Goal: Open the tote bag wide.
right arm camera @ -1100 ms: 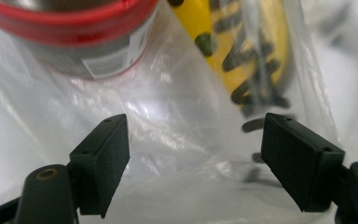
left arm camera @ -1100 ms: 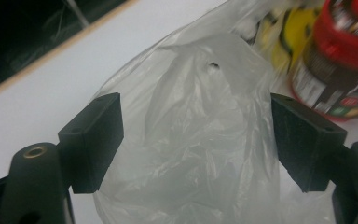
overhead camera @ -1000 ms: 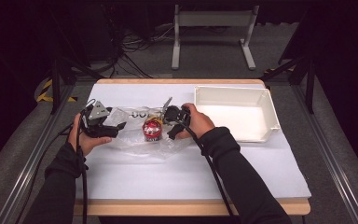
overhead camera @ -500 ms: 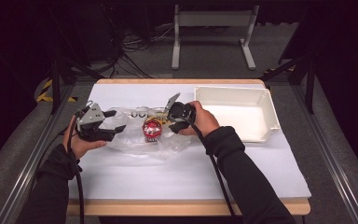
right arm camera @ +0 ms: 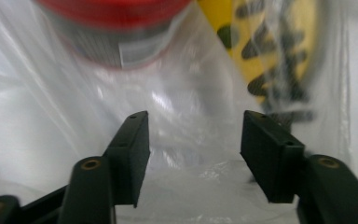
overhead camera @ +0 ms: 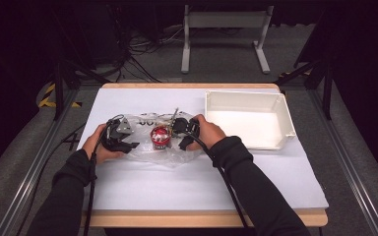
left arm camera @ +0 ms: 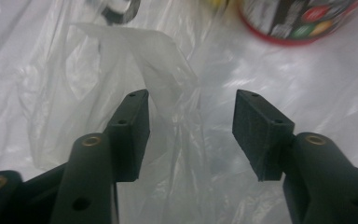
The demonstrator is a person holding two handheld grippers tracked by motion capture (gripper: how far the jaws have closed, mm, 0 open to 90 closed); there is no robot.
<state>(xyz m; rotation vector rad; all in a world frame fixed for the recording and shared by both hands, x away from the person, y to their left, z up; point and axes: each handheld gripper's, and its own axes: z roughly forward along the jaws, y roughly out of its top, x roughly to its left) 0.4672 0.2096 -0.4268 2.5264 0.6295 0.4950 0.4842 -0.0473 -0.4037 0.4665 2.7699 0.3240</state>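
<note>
Plastic bag [overhead camera: 165, 147], clear and crumpled, lies at centre left of the high view on the white table [overhead camera: 187, 187], a red can [overhead camera: 160, 136] inside it. Left hand-held gripper [overhead camera: 128, 140] has just been closing, right hand-held gripper [overhead camera: 179, 133] opening; both stand apart over the film.

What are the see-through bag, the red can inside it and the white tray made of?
The bag looks like thin clear plastic film: it wrinkles, glints and shows the table through it. The red can seems to be glossy printed metal, though a plastic tub is possible. The white tray looks like matte moulded plastic with smooth, even walls.
</note>
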